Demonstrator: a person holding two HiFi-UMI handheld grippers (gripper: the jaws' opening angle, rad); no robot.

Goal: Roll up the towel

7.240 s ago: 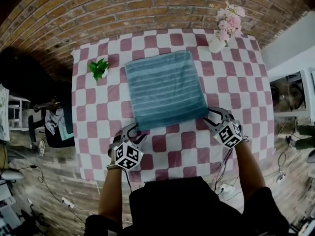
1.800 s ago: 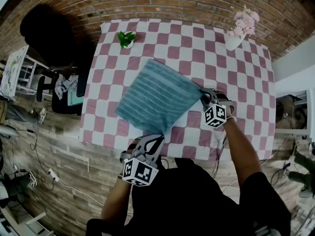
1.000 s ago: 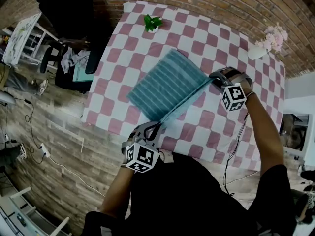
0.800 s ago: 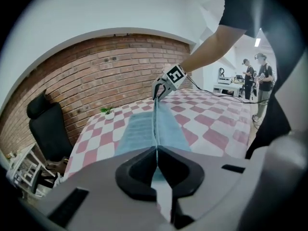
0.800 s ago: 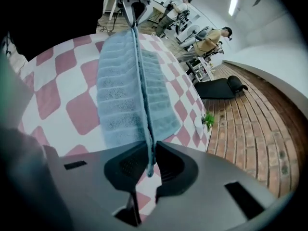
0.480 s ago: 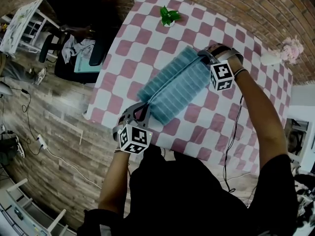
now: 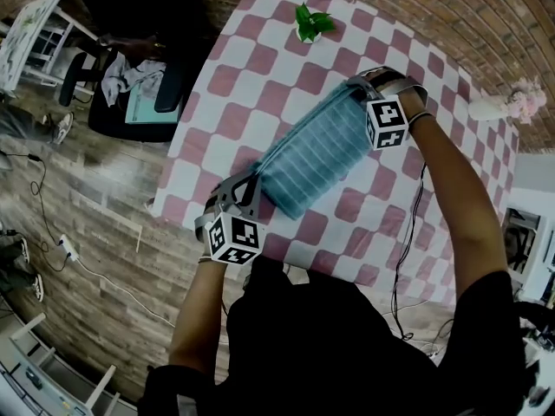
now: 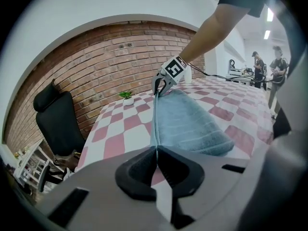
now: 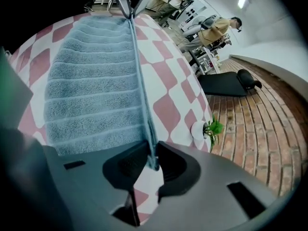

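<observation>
Seven seconds back, towel [image 7: 316,159] lay flat as full square, and I had both grippers beside its edge away from potted plant [image 7: 310,22]. Since then left gripper [image 7: 254,178] and right gripper [image 7: 354,85] each clamped one corner of that edge. I lifted edge and carried it over toward potted plant. Towel now doubled into long narrow band, held edge on side facing potted plant. Right gripper ended up near potted plant, left gripper farther from it.

Blue-grey striped towel [image 7: 316,154] folded double (edge raised) on checked table
</observation>
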